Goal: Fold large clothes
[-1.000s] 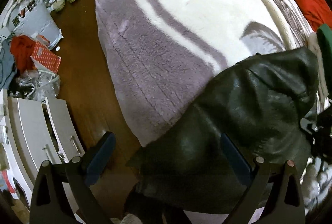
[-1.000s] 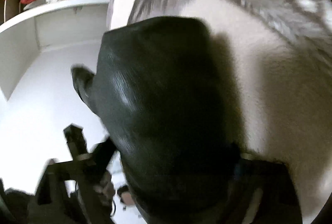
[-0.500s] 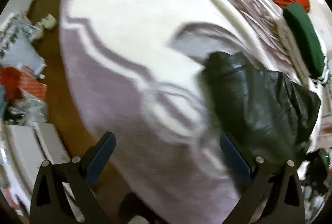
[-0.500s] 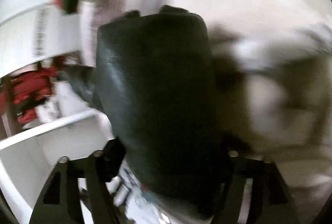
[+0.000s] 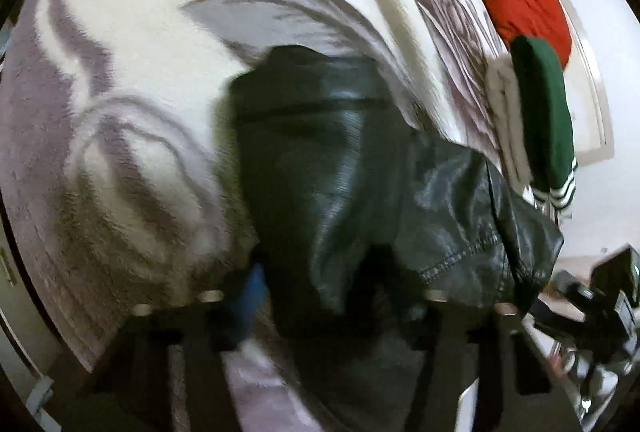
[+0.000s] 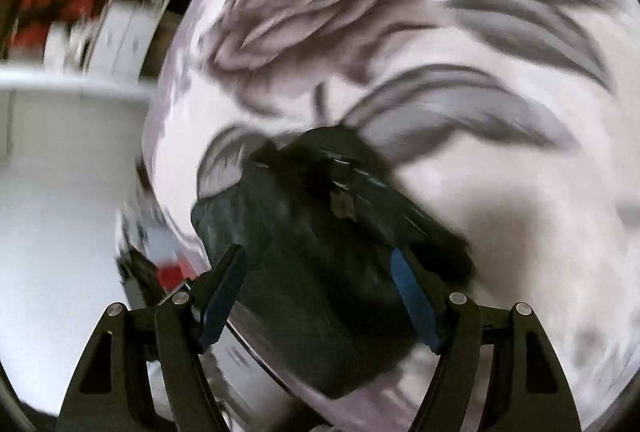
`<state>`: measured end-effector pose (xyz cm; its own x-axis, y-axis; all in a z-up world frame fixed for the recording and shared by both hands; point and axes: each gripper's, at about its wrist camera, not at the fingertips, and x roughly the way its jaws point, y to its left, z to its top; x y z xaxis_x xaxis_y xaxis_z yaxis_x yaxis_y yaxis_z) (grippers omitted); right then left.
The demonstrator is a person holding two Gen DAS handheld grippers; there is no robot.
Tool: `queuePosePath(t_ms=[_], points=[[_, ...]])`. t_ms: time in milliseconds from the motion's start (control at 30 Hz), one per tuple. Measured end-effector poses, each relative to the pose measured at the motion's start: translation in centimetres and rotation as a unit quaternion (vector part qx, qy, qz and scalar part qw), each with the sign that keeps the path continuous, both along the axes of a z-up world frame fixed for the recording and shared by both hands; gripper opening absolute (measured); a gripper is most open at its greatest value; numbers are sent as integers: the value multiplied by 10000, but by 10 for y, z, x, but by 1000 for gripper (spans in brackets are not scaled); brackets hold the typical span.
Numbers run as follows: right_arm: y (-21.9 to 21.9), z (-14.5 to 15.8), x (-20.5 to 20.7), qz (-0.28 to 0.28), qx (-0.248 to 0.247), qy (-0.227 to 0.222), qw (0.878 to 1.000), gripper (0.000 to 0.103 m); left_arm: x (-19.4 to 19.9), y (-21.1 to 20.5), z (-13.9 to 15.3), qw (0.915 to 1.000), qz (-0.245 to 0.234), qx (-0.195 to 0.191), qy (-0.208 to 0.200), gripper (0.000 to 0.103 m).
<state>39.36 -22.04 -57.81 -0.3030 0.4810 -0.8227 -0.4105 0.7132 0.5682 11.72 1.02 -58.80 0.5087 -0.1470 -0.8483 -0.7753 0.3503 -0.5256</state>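
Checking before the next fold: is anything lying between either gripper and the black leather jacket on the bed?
Nothing visible. The black leather jacket lies directly ahead of the left gripper, reaching down between its jaws. In the right wrist view it likewise sits between the open jaws of the right gripper, on the patterned blanket. Motion blur hides whether they touch.

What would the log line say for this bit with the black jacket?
black leather jacket: bunched on patterned blanket | left gripper: jacket between fingers, grip unclear | right gripper: open, straddling jacket

Dim, motion-blurred — fisheye-warped edges
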Motion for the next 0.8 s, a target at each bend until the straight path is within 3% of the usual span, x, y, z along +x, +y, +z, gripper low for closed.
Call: queuePosePath(t_ms=[33, 67, 167, 233, 433, 533, 600, 700, 767, 800], points=[[11, -6, 2, 126, -88, -62, 9999, 54, -3, 1, -1, 9999, 49, -82, -60, 37], [22, -10, 3, 247, -241, -202, 9992, 25, -8, 2, 0, 9999, 68, -110, -82, 33], [32, -7, 6, 56, -162, -289, 9994, 14, -15, 0, 4, 9997, 60, -58, -214, 29], [27, -3, 8, -140, -138, -400, 9990, 13, -13, 2, 6, 9995, 59, -61, -301, 29], [37, -67, 31, -709, -410, -30, 9966, 11, 0, 17, -41, 9985, -191, -456, -254, 36], [45, -77, 34, -597, -471, -8, 9971, 11, 2, 18, -33, 9980, -355, -479, -193, 36], [42, -72, 38, -534, -381, 220, 9976, 12, 1, 18, -20, 9980, -369, -504, -63, 49], [28, -48, 38, -451, -297, 463, 9975, 21, -2, 18, 3, 9983, -383, -437, -13, 66], [13, -17, 31, -442, -396, 56, 9982, 47, -2, 15, 22, 9988, -405, -265, -109, 72], [6, -5, 27, -466, -410, -128, 9980, 48, -2, 13, 32, 9988, -435, -140, -167, 72]])
